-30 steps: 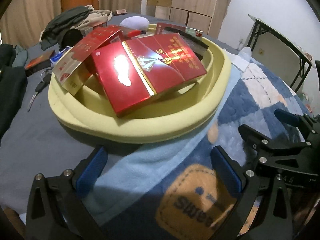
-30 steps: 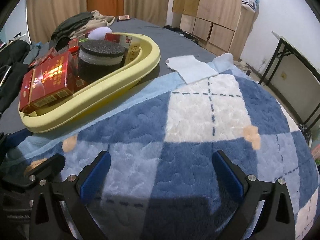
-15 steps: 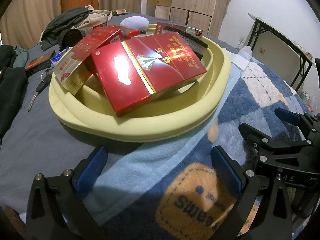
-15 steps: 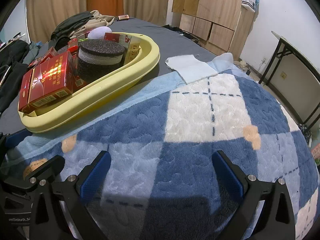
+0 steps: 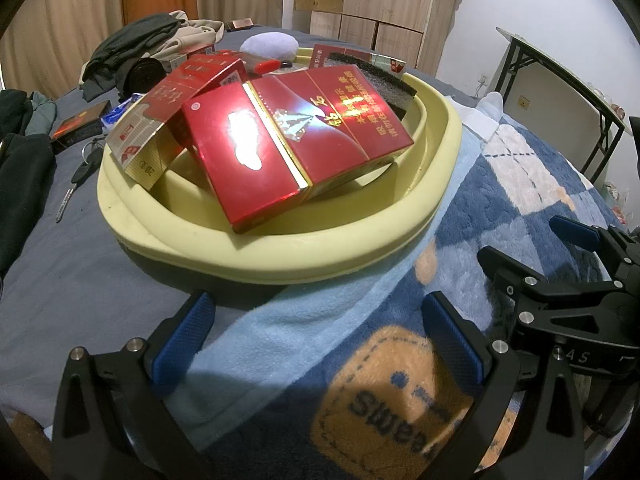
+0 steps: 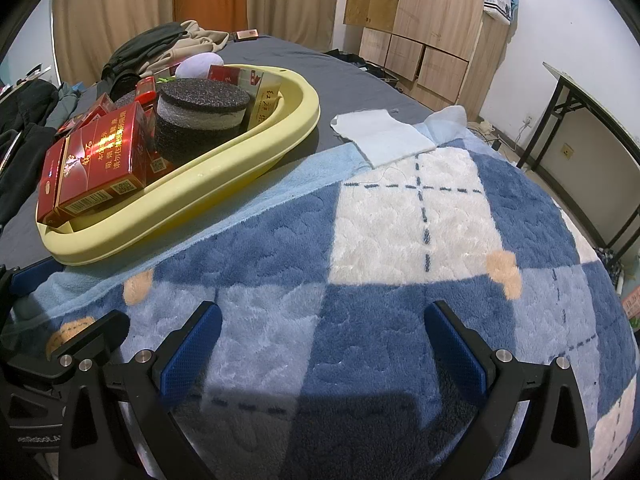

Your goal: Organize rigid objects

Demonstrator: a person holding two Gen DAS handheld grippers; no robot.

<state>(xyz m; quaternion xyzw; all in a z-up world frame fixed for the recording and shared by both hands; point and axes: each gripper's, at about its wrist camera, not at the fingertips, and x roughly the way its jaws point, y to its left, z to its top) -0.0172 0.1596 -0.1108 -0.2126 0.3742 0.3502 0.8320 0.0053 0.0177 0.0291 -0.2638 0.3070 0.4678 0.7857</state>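
Note:
A pale yellow basin (image 5: 344,258) (image 6: 248,148) sits on the bed and holds several rigid things. A large shiny red carton (image 5: 296,136) (image 6: 96,160) lies tilted on top. A second red-and-gold carton (image 5: 168,116) leans at its left. A round black-and-grey foam disc (image 6: 202,114) (image 5: 380,80) sits at the back. My left gripper (image 5: 318,336) is open and empty, just in front of the basin. My right gripper (image 6: 322,344) is open and empty over the blanket, right of the basin.
A blue-and-white plaid fleece blanket (image 6: 400,240) (image 5: 500,208) covers the near bed. A white cloth (image 6: 384,140) lies beyond it. Dark clothes (image 5: 136,46), keys (image 5: 76,178) and a small box (image 5: 80,124) lie left of the basin. A wooden wardrobe (image 6: 424,12) and a folding table (image 6: 592,120) stand behind.
Both grippers have drifted very slightly; the basin sits a little differently in each view. Nothing was picked up or released.

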